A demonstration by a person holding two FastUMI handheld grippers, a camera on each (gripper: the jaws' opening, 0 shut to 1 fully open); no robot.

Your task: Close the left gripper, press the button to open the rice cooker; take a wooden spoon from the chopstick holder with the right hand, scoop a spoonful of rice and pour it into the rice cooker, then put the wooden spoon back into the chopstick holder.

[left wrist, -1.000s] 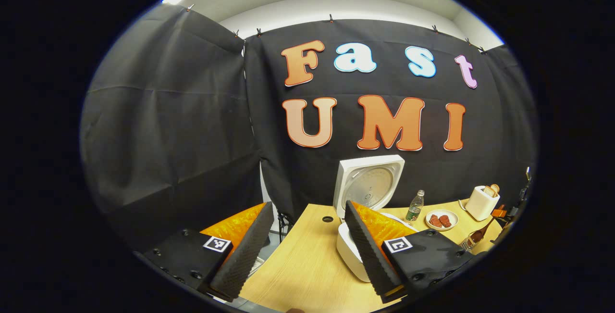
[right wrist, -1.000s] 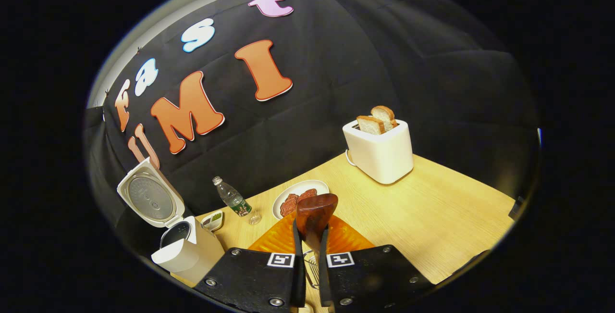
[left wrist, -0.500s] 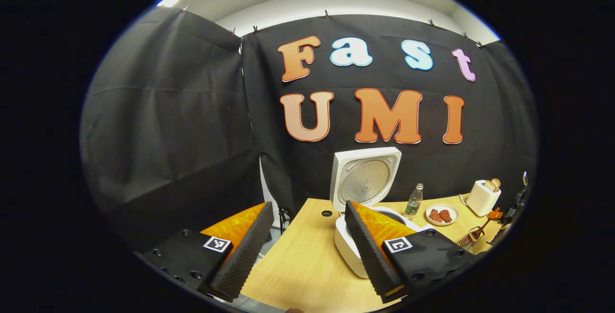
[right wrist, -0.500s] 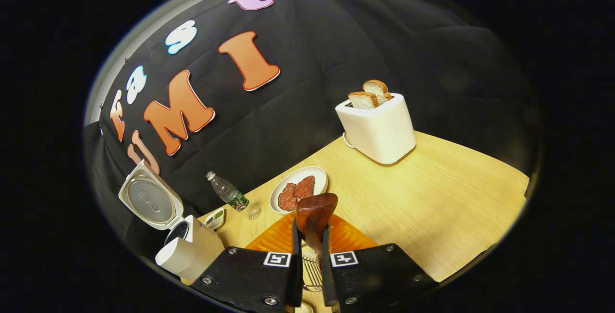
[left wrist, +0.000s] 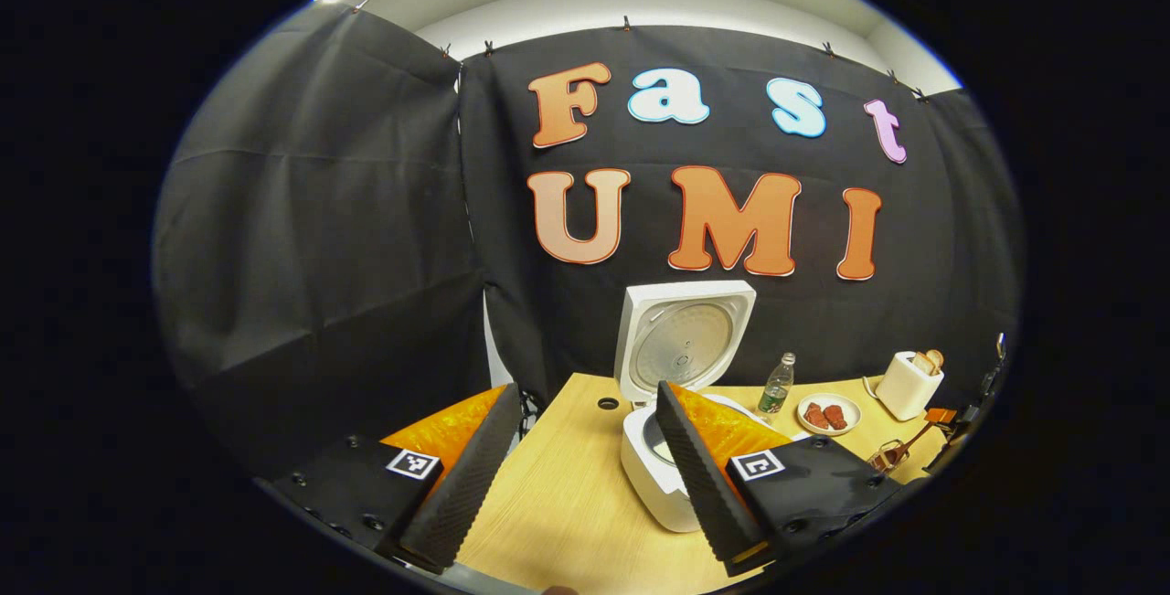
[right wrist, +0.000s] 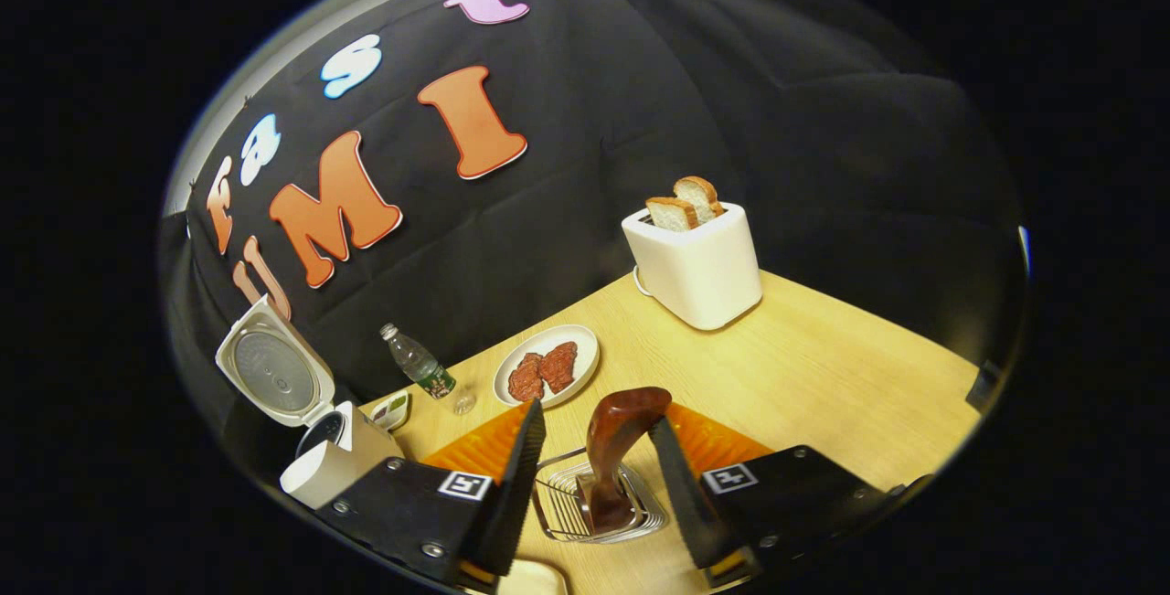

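Holding: nothing in my right gripper [right wrist: 592, 476] — its fingers stand wide apart, one on either side of the wooden spoon [right wrist: 614, 449], touching neither side of it that I can see.
Wooden spoon: upright in the chopstick holder [right wrist: 594, 508], bowl end up, leaning slightly right.
Chopstick holder: a wire rack on the table [right wrist: 823, 376], right between my right fingers.
Left gripper [left wrist: 580, 472]: also spread wide and empty, hanging above the table's near edge.
Rice cooker [left wrist: 663, 476]: just beyond my left gripper's right finger, partly hidden by it; its lid [left wrist: 686, 339] stands open and upright against the wall. In the right gripper view it sits at the far left, lid up.
Behind the cooker: a small plastic bottle [right wrist: 417, 363] and a little dish [right wrist: 391, 410] — its contents too small to tell.
Plate [right wrist: 547, 365]: white, with two reddish pieces, just past the holder.
Toaster [right wrist: 693, 259]: white, two bread slices sticking out, at the back of the table.
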